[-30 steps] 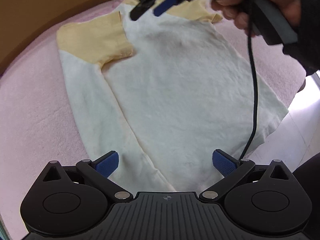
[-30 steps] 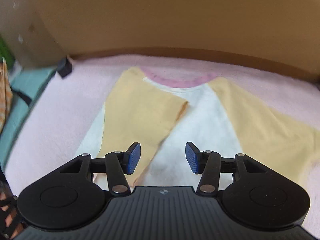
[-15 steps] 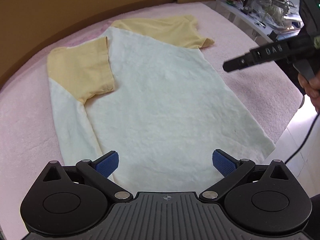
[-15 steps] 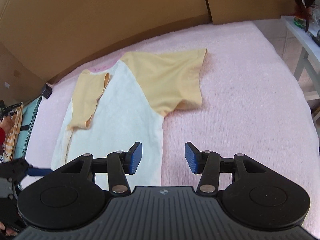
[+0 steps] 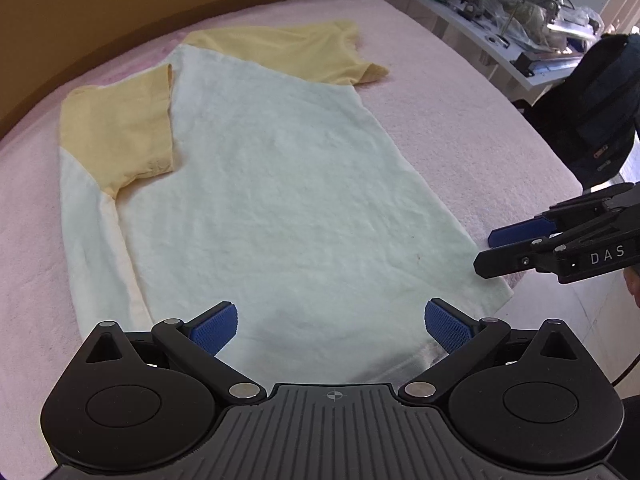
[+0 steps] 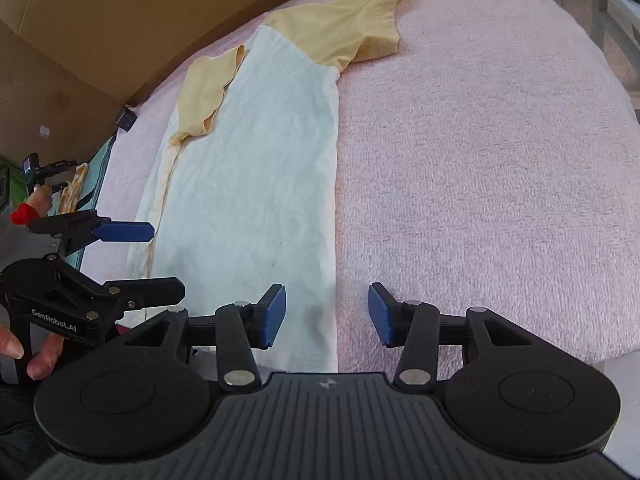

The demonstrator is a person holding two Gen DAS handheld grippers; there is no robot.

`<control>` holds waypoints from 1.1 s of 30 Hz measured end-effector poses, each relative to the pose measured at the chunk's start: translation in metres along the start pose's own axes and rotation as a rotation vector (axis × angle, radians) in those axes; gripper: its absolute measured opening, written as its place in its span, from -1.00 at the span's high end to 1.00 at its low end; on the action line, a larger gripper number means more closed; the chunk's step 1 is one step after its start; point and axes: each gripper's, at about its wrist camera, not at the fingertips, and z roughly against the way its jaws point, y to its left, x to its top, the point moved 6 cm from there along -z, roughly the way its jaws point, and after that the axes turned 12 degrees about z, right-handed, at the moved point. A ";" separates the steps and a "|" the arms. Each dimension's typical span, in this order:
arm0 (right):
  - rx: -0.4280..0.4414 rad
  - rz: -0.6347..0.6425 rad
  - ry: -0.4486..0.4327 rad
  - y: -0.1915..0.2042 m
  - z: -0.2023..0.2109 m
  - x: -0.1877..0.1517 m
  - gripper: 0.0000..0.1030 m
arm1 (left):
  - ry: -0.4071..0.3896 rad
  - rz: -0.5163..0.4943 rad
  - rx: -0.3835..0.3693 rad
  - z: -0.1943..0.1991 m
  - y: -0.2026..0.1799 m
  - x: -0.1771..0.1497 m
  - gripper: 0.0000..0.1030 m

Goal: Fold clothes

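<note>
Shirt [image 5: 276, 200] lies flat on the pink blanket [image 6: 480, 160], its left side and sleeve folded in, right sleeve [image 5: 304, 54] spread out. Left gripper [image 5: 331, 322] hangs over the hem, jaws wide apart, empty. Right gripper [image 6: 327, 316] straddles the right hem corner, jaws apart, empty. Fabric looks light, thin, limp, likely to sag and wrinkle. Best hold, I judge: pinch the right edge at hem corner and shoulder.

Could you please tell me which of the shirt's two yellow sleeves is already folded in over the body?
The left sleeve; it lies folded onto the white body, while the right sleeve is spread on the pink blanket.
</note>
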 end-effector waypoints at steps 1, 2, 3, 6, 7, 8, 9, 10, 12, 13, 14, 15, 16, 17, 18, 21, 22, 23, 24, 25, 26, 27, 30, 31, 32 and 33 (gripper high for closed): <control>0.007 0.005 0.003 0.002 -0.001 -0.001 -0.01 | 0.001 -0.010 0.001 0.000 -0.003 -0.001 -1.00; 0.017 0.003 0.006 0.003 -0.001 -0.001 -0.01 | 0.002 -0.021 0.001 -0.001 -0.006 -0.002 -1.00; 0.027 0.000 0.008 0.004 -0.002 -0.002 0.01 | 0.002 -0.025 0.002 -0.001 -0.007 -0.003 -1.00; 0.048 -0.012 0.012 0.005 -0.006 -0.002 0.06 | 0.000 -0.031 0.004 0.000 -0.009 -0.004 -1.00; 0.049 -0.018 0.012 0.005 -0.007 -0.001 0.09 | -0.002 -0.028 0.006 0.001 -0.008 -0.004 -1.00; 0.046 -0.026 0.015 0.003 -0.008 0.001 0.23 | -0.003 -0.024 0.008 0.001 -0.007 -0.004 -1.00; 0.040 -0.035 0.019 0.000 -0.009 0.002 0.45 | -0.004 -0.021 0.010 0.002 -0.007 -0.004 -1.00; 0.034 -0.043 0.024 -0.002 -0.010 0.003 0.56 | -0.005 -0.018 0.012 0.002 -0.006 -0.004 -1.00; 0.035 -0.046 0.038 -0.005 -0.012 0.004 0.88 | -0.008 -0.011 0.016 0.004 -0.004 -0.003 -1.00; 0.038 -0.046 0.046 -0.006 -0.013 0.004 0.89 | -0.009 -0.008 0.018 0.004 -0.003 -0.003 -1.00; 0.042 -0.049 0.052 -0.007 -0.014 0.004 0.89 | -0.008 -0.017 0.018 0.004 -0.004 -0.004 -1.00; 0.047 -0.055 0.055 -0.008 -0.014 0.005 0.91 | -0.007 -0.027 0.017 0.004 -0.006 -0.004 -1.00; 0.054 -0.064 0.057 -0.009 -0.014 0.005 0.93 | -0.005 -0.038 0.016 0.004 -0.007 -0.005 -1.00; 0.063 -0.076 0.055 -0.009 -0.014 0.006 0.98 | -0.004 -0.048 0.015 0.003 -0.009 -0.006 -1.00; 0.072 -0.089 0.053 -0.010 -0.013 0.008 0.98 | -0.002 -0.058 0.014 0.003 -0.010 -0.007 -1.00; 0.114 -0.124 0.043 -0.009 -0.012 0.013 0.99 | -0.005 -0.092 -0.007 0.003 -0.018 -0.008 -1.00; 0.129 -0.137 0.038 -0.009 -0.011 0.015 0.99 | -0.007 -0.103 -0.017 0.004 -0.022 -0.009 -1.00; 0.141 -0.145 0.034 -0.008 -0.010 0.017 0.99 | -0.009 -0.115 -0.027 0.004 -0.025 -0.009 -1.00; 0.145 -0.144 0.033 -0.007 -0.009 0.019 0.99 | -0.011 -0.127 -0.037 0.004 -0.029 -0.010 -1.00; 0.149 -0.144 0.033 -0.006 -0.009 0.020 0.99 | -0.013 -0.139 -0.047 0.004 -0.032 -0.010 -1.00; 0.151 -0.144 0.034 -0.005 -0.009 0.022 0.99 | -0.015 -0.151 -0.057 0.004 -0.035 -0.011 -1.00; 0.159 -0.150 0.033 -0.004 -0.010 0.023 0.99 | -0.018 -0.162 -0.067 0.004 -0.039 -0.011 -1.00; 0.221 -0.216 0.022 -0.004 -0.012 0.026 0.99 | -0.023 -0.190 -0.111 0.006 -0.049 -0.012 -1.00; 0.235 -0.235 0.018 -0.004 -0.012 0.027 0.99 | -0.027 -0.196 -0.133 0.006 -0.053 -0.012 -1.00; 0.246 -0.251 0.017 -0.004 -0.013 0.029 0.99 | -0.032 -0.202 -0.156 0.007 -0.058 -0.013 -1.00; 0.257 -0.266 0.016 -0.003 -0.013 0.031 0.99 | -0.037 -0.208 -0.178 0.008 -0.063 -0.013 -1.00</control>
